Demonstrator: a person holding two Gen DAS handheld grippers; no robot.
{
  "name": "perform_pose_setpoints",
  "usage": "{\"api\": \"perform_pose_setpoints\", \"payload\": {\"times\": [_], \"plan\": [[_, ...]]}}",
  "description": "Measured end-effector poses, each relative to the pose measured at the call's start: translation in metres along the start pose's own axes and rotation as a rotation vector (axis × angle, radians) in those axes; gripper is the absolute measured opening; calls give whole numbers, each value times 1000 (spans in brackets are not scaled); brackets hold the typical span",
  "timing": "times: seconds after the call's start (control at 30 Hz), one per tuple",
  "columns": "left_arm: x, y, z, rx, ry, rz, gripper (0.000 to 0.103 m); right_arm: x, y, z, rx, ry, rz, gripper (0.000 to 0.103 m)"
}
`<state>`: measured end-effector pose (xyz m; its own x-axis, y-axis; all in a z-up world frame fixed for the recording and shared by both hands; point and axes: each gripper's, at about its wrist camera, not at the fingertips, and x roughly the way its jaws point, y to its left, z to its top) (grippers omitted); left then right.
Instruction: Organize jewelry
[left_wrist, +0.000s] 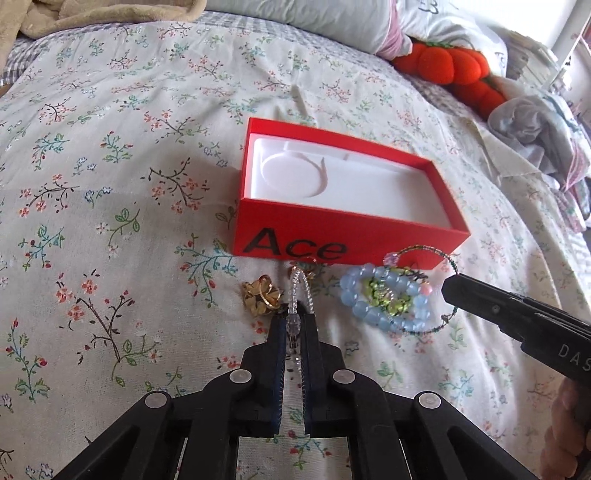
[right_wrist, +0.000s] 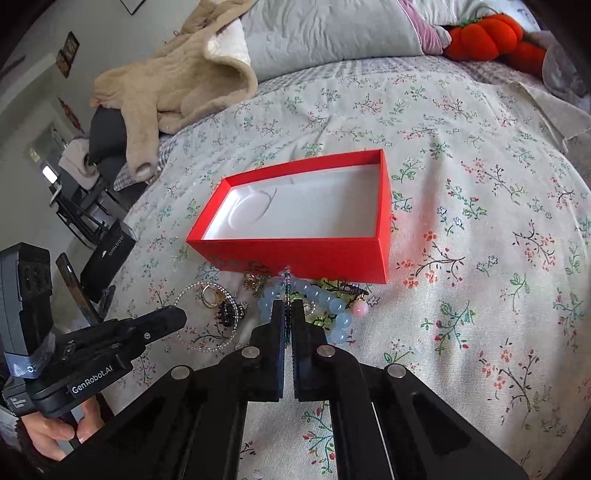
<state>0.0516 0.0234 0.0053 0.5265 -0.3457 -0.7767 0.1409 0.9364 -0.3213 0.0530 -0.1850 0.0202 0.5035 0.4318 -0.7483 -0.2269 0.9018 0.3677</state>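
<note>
red box (left_wrist: 343, 242) open on floral bedspread (left_wrist: 110, 184), white insert (left_wrist: 351, 188) bare. left gripper (left_wrist: 294, 319) pinches clear bead bracelet (left_wrist: 301, 286); right gripper (right_wrist: 288, 308) nips green bead strand (right_wrist: 286, 291), both just before box. blue bracelet (left_wrist: 384, 299) beside.

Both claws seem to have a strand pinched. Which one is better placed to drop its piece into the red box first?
Probably left: its claw pinches the clear bead strand free of the pile, facing the red box.

Both wrist views low and close over the bed (left_wrist: 110, 147), facing the red box (left_wrist: 343, 236) from either side; box and bracelets (right_wrist: 325, 299) shared.
</note>
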Motion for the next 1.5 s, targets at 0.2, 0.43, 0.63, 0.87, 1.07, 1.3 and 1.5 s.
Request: {"api": "perform_pose_setpoints", "payload": {"times": [0.2, 0.43, 0.63, 0.87, 1.07, 1.3, 1.5], "plan": [[-8, -2, 15, -25, 7, -78, 2, -14, 10, 20, -14, -8, 1, 2], [-11, -6, 44, -77, 19, -225, 2, -24, 15, 54, -37, -27, 31, 2], [-7, -13, 65, -121, 25, -320, 2, -14, 14, 84, -20, -23, 93, 2], [11, -17, 90, -109, 0, -283, 2, 17, -3, 97, 5, 11, 30, 2], [31, -9, 106, -35, 23, -136, 1, 37, -22, 96, -6, 64, -58, 3], [52, 1, 106, 51, 55, 18, 1, 51, -25, 95, -32, 101, -120, 3], [42, -5, 103, 117, 3, 68, 2, 42, -22, 95, -12, 105, -120, 5]]}}
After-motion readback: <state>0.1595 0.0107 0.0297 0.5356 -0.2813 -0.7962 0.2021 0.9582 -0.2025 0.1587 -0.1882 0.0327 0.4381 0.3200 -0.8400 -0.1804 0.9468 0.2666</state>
